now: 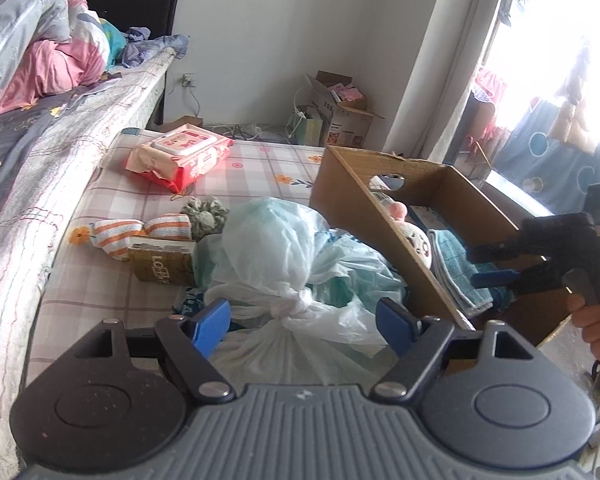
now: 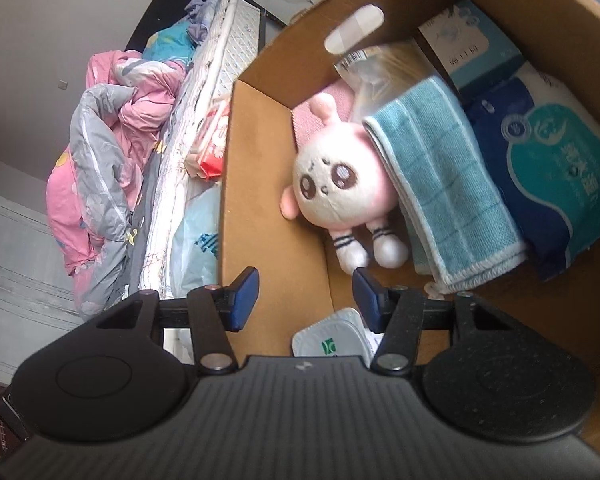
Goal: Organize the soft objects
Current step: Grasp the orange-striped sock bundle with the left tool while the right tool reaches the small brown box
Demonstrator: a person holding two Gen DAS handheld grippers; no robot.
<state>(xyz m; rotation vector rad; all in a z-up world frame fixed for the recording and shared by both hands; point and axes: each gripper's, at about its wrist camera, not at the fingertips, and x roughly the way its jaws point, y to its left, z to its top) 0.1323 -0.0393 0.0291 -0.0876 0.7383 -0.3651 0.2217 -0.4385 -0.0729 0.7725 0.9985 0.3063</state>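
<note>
Left tongs point(image 1: 302, 322), lower centre of left view: released, jaws wide astride knotted plastic bag point(image 1: 268, 264) on bed, not pinching. Judgement: close on knot, firmest spot; thin crinkly film slips. Cardboard box point(image 1: 360, 204) right of bag: stiff, rectangular. Right tongs point(image 2: 305, 296) over box: released, empty. Inside: plush bunny point(image 2: 336, 176), round, fuzzy; folded teal towel point(image 2: 440, 184), ribbed.

White wall point(image 1: 260, 40), bright window point(image 1: 540, 60), bed point(image 1: 60, 128)

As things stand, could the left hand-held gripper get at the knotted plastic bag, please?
Probably yes: the left hand-held gripper is open, the knotted plastic bag lies straight ahead between its fingers, and nothing covers it.
</note>
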